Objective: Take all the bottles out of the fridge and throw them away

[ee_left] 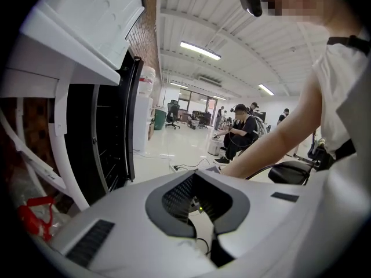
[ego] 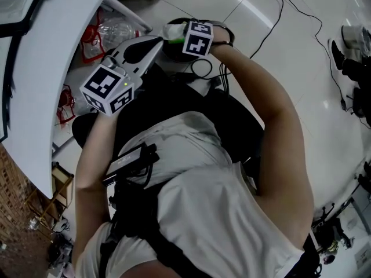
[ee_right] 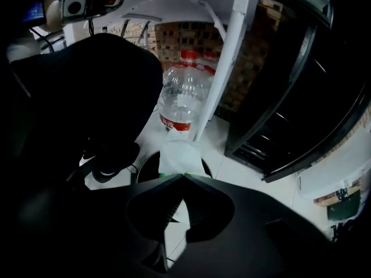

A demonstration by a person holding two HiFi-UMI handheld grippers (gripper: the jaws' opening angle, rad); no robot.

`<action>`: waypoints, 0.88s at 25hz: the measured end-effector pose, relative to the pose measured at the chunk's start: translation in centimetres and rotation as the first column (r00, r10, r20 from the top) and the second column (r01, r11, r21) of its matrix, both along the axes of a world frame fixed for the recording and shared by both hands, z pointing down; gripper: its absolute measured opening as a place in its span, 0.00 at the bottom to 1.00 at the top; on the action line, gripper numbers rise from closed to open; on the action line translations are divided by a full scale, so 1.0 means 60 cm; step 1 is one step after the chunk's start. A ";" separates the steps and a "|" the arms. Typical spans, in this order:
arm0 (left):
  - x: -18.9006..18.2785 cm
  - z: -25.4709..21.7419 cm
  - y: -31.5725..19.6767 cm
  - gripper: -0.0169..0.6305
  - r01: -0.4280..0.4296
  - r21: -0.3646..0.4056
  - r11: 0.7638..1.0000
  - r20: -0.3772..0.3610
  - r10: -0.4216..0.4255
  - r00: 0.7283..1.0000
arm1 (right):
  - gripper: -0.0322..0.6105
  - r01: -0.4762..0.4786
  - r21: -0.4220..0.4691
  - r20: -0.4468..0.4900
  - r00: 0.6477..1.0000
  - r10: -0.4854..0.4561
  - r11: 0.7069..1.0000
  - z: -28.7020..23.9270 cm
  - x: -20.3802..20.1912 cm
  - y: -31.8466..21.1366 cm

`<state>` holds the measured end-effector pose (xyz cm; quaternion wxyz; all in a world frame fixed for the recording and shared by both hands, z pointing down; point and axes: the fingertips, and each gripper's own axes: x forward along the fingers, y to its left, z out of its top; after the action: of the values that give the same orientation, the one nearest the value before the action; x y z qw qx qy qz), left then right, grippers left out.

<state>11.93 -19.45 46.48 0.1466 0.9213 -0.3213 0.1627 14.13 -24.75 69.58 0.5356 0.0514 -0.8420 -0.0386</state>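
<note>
Right gripper (ee_right: 183, 176): fingers closed on a pale bottle (ee_right: 181, 155) with green at its gripped end, held over the dark round bin (ee_right: 143, 165).
Left gripper (ego: 149, 46): fingers together, nothing between them.
Second bottle (ee_right: 182, 91): clear, red cap and label, at 12 o'clock of the held one, beside the fridge (ee_right: 290, 114).

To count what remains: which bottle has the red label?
The clear bottle with red cap, beside the white post; the pale bottle at the right tongs shows green.
</note>
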 end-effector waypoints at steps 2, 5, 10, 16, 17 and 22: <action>-0.004 0.006 0.000 0.04 0.002 -0.008 1.000 0.010 -0.002 1.000 | 0.05 0.003 -0.014 -0.036 0.999 -0.004 1.000 0.026 0.001 0.003; -0.012 0.007 -0.004 0.04 0.016 -0.013 1.000 0.003 -0.016 1.000 | 0.05 -0.003 -0.027 -0.075 0.997 0.001 1.000 0.052 0.007 0.002; -0.013 0.008 -0.005 0.04 0.019 -0.015 1.000 -0.004 -0.019 1.000 | 0.05 -0.031 -0.068 -0.114 0.993 0.023 0.997 0.088 0.015 0.005; -0.007 0.005 -0.002 0.04 0.008 -0.007 1.000 -0.001 -0.008 1.000 | 0.06 -0.035 -0.093 -0.141 0.990 0.021 0.995 0.114 0.021 0.015; -0.009 0.005 -0.003 0.04 0.012 -0.007 1.000 -0.005 -0.012 1.000 | 0.06 -0.034 -0.091 -0.139 0.990 0.021 0.995 0.115 0.021 0.016; -0.013 0.006 -0.005 0.04 0.027 -0.021 0.999 -0.004 -0.027 1.000 | 0.08 -0.007 -0.066 -0.139 0.990 -0.003 0.998 0.113 0.024 0.011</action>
<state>11.14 -19.73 46.84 0.1592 0.9156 -0.3318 0.1619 15.56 -24.09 76.33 0.5946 0.0317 -0.8033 -0.0136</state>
